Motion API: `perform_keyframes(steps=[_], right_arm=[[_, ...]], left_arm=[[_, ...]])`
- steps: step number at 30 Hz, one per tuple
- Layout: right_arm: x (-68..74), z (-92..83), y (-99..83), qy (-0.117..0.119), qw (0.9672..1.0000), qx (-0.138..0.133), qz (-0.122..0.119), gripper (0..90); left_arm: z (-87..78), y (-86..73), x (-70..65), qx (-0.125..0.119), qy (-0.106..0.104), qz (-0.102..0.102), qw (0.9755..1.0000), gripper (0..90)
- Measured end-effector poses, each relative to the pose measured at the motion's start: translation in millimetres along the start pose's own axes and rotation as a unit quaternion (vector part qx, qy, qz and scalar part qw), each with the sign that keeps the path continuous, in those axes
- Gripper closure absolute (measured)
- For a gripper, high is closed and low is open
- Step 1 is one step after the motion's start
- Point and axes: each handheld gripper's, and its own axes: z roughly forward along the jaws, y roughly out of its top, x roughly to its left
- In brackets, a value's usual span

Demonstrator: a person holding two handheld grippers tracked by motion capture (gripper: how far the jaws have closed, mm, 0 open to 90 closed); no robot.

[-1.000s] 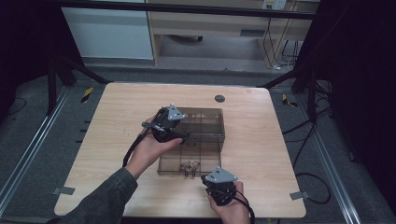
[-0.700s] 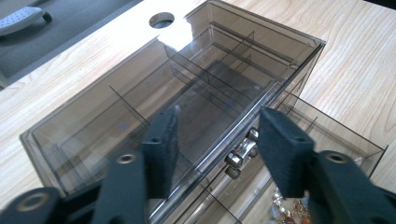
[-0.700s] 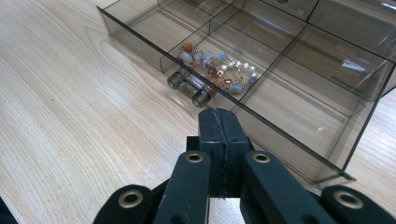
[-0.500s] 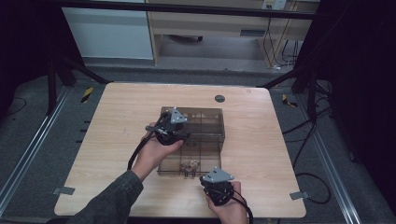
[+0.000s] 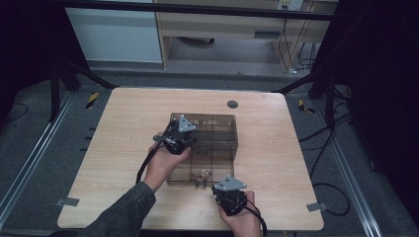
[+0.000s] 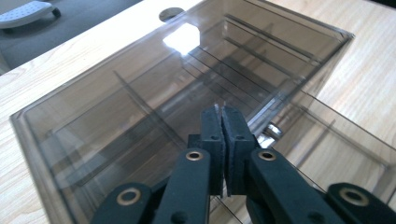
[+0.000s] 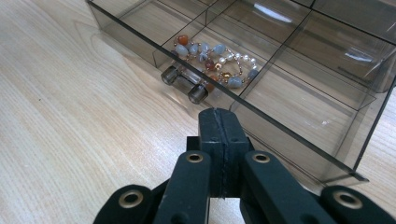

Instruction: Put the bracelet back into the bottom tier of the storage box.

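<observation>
Wooden bench [image 5: 123, 148], and mid-bench sits the smoky plastic box [image 5: 217, 129], lid half open, bracelet [image 7: 212, 58] in a front compartment. Left gripper [image 6: 223, 122] has just been closing and looks pinched on the lid's edge, so next is probably swinging it. Right gripper [image 7: 218, 122] rests shut, empty, by the front wall.

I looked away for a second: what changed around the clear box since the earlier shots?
The left gripper edged slightly along the box lid, and its jaws have just closed, nearly together, with no object seen between them. The right gripper, shut at the box's near edge, the bead bracelet and the box stayed put.
</observation>
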Motion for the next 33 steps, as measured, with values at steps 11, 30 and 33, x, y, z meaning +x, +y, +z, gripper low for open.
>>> perform_keyframes(steps=[11, 30, 33], right_arm=[[-1.6, 7.5, 1.9, -0.001, 1.0, 0.004, 0.001, 90.0], [-4.9, 18.3, 3.2, -0.003, 0.9998, 0.018, 0.003, 90.0], [-4.9, 19.4, 3.2, -0.004, 0.9998, 0.02, -0.001, 90.0]], left_arm=[[-0.8, -7.6, 14.3, -0.005, 0.022, -0.016, 0.9996, 90.0], [1.4, -8.6, 14.7, 0.003, 0.022, -0.018, 0.9996, 90.0], [1.5, -8.1, 14.6, 0.004, 0.023, -0.017, 0.9996, 90.0]])
